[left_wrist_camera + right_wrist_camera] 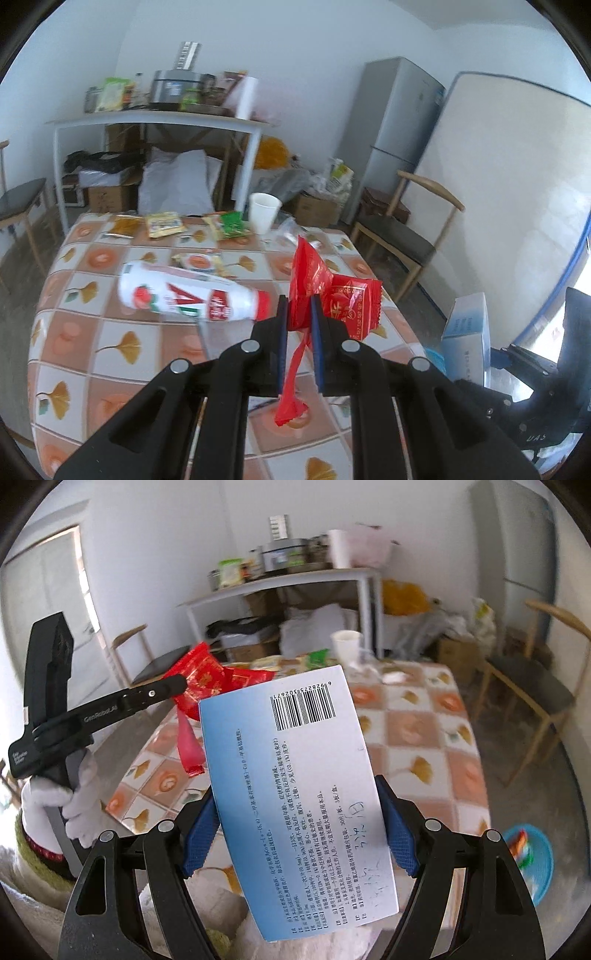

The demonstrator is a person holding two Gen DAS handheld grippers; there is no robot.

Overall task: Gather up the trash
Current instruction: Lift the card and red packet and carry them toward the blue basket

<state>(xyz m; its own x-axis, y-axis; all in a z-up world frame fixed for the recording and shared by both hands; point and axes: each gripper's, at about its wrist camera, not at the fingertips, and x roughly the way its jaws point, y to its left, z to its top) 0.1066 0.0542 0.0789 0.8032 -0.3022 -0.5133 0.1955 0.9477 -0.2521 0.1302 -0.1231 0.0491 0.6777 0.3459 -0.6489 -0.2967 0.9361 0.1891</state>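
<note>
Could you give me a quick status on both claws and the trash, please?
Left claw shut on red snack wrappers. Right claw clamps blue-white medicine box. Bottle, paper cup, packets left on table. Path clear.

Left gripper (299, 314) jaws pinched nearly closed; right gripper (299, 823) jaws wide.

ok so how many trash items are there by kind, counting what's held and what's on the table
red wrappers, in left hand-held gripper: 1
boxes, in right hand-held gripper: 1
bottles: 1
paper cups: 1
snack packets on the table: 4
total: 8
</note>
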